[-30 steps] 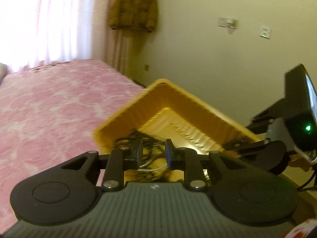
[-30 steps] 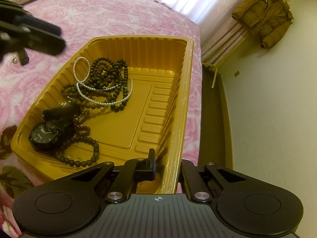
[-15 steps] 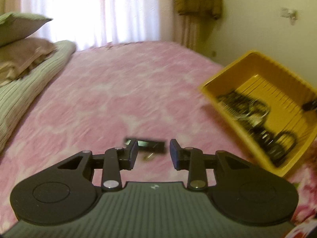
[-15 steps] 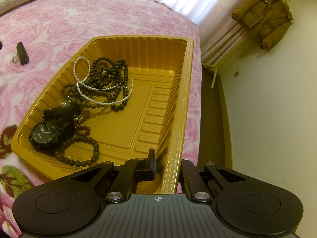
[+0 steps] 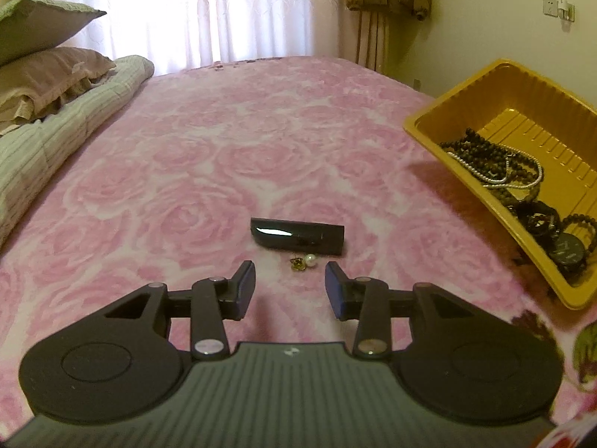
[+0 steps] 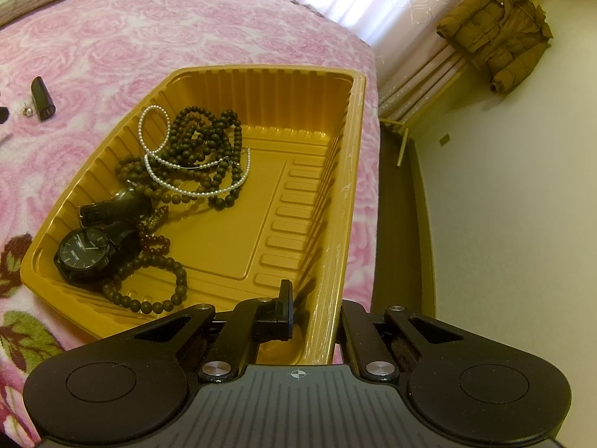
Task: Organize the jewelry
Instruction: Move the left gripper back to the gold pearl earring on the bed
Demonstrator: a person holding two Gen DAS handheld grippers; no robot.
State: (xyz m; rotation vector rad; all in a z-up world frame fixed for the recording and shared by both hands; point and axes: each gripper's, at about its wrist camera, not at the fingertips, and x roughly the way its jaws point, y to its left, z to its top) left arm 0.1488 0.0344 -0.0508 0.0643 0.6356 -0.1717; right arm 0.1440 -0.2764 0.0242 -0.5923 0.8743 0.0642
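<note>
The left claw [image 5: 290, 280] hangs low over the bed with its two fingers spread wide and nothing between them. Just in front of the gap lies a tiny earring with a white pearl and a bit of gold metal [image 5: 303, 261]. It rests on the soft pink blanket with big roses [image 5: 209, 156]. Right behind the earring, nearly touching it, is a shiny black bar-shaped hair clip [image 5: 297, 235].

The earring looks very light and small. The pearl is round and smooth, so I think it could slip or roll out of a pinch. The fuzzy blanket may let it sink in a little. The best spot to grab is likely across the pearl and gold part together, with the fingers pressed down into the blanket on both sides. The clip looks hard and stiff. Its long flat sides should be easy to pinch across the middle, but the glossy top may be slippery.

Off to the right sits the yellow plastic tray with ribbed walls [image 5: 462, 86]. Inside are dark wooden bead strings [image 6: 201, 138], a white pearl strand [image 6: 194, 186] and a black wristwatch [image 6: 84, 252].

The right claw [image 6: 315, 315] pinches the thin wall of the tray, one finger inside and one outside. The wall looks bendy, so a gentle squeeze seems best.
</note>
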